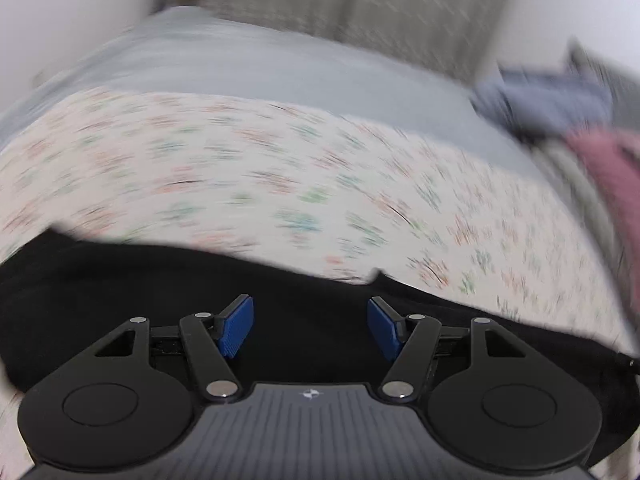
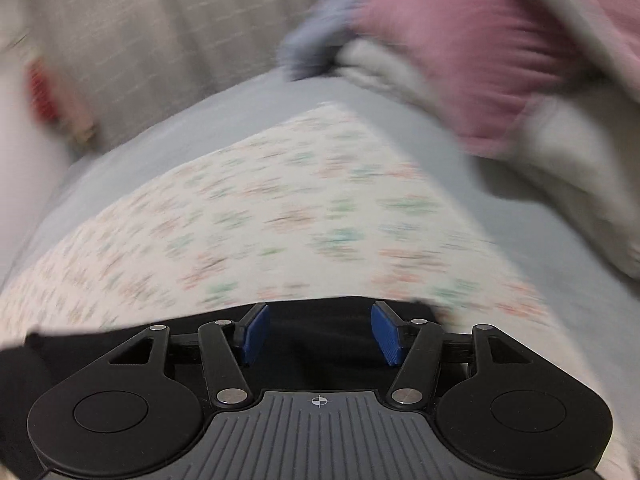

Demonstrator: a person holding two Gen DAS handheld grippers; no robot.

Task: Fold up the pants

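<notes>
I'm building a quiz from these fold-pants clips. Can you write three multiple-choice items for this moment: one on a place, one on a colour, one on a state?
1. Where do the black pants lie?
A. On the floral cloth
B. Hung on a chair
C. In a basket

2. What colour are the pads of the tongs?
A. Red
B. Blue
C. Yellow

3. How do the left tongs and right tongs stand?
A. Both shut on the pants
B. One shut, one open
C. Both open, gripping nothing

Key:
1 A, the dark fabric spreads over the near edge of the patterned cloth in both wrist views.
2 B, the ribbed pads are blue in both views.
3 C, the pads stand apart with only the pants lying below them.
</notes>
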